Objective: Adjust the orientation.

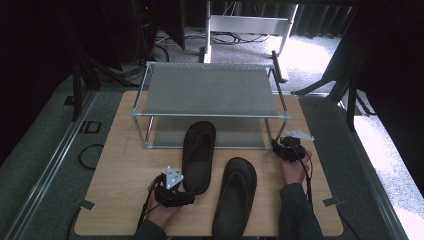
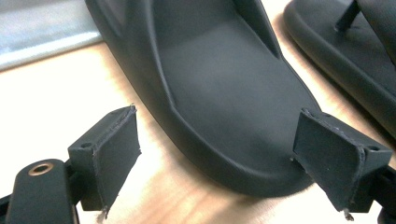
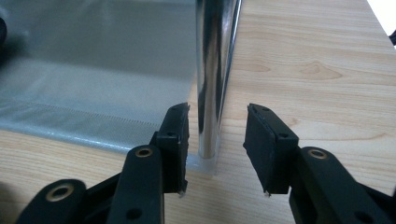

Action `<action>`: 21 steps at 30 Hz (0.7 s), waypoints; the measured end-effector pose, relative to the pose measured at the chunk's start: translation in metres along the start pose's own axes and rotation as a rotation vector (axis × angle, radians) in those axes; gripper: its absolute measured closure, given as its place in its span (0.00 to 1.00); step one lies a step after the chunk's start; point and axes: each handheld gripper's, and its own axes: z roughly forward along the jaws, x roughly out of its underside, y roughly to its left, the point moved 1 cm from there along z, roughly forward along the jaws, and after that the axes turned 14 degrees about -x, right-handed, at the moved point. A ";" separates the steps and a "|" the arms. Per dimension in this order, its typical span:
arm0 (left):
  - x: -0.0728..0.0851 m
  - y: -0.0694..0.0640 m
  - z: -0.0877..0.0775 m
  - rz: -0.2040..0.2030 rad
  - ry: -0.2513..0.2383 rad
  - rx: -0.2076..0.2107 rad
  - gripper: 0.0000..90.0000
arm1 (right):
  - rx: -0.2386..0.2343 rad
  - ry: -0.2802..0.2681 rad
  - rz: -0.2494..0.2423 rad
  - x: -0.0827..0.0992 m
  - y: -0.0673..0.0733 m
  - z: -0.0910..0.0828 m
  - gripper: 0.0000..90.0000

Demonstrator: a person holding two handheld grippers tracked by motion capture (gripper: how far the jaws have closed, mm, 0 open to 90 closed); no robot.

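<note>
While straddling slipper [image 2: 224, 93] heel near rack [image 1: 210, 90], left gripper [image 2: 233, 154] wide open; could shove slipper when closing.

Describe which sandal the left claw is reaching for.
Start at the two-tier metal mesh shoe rack on the wooden table. Two dark rubber flip-flop sandals lie before it. It's the left sandal, whose toe pokes under the rack, heel between the open left claw jaws.
</note>
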 end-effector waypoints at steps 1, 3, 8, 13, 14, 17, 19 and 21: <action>0.001 0.000 -0.001 -0.012 0.004 0.002 0.17 | -0.003 0.004 -0.001 0.000 0.000 0.001 0.68; 0.001 0.001 -0.003 -0.030 0.016 0.014 0.17 | -0.003 0.011 -0.004 0.000 -0.001 0.003 0.72; 0.003 0.001 -0.011 -0.033 0.016 0.048 0.17 | -0.002 0.018 -0.010 -0.002 -0.001 0.004 0.78; 0.007 -0.006 -0.015 -0.012 0.022 0.082 0.17 | -0.014 0.021 -0.025 -0.004 0.000 0.005 0.86; 0.007 -0.007 -0.015 -0.003 0.029 0.082 0.17 | -0.019 0.022 -0.028 -0.004 0.001 0.006 0.90; 0.008 -0.011 -0.014 0.021 0.046 0.076 0.17 | -0.014 0.021 -0.029 -0.004 0.002 0.007 0.90; 0.009 -0.014 -0.012 0.046 0.058 0.068 0.17 | -0.014 0.026 -0.027 -0.005 0.002 0.007 0.90; 0.010 -0.018 -0.010 0.074 0.068 0.060 0.17 | -0.015 0.028 -0.028 -0.005 0.001 0.007 0.90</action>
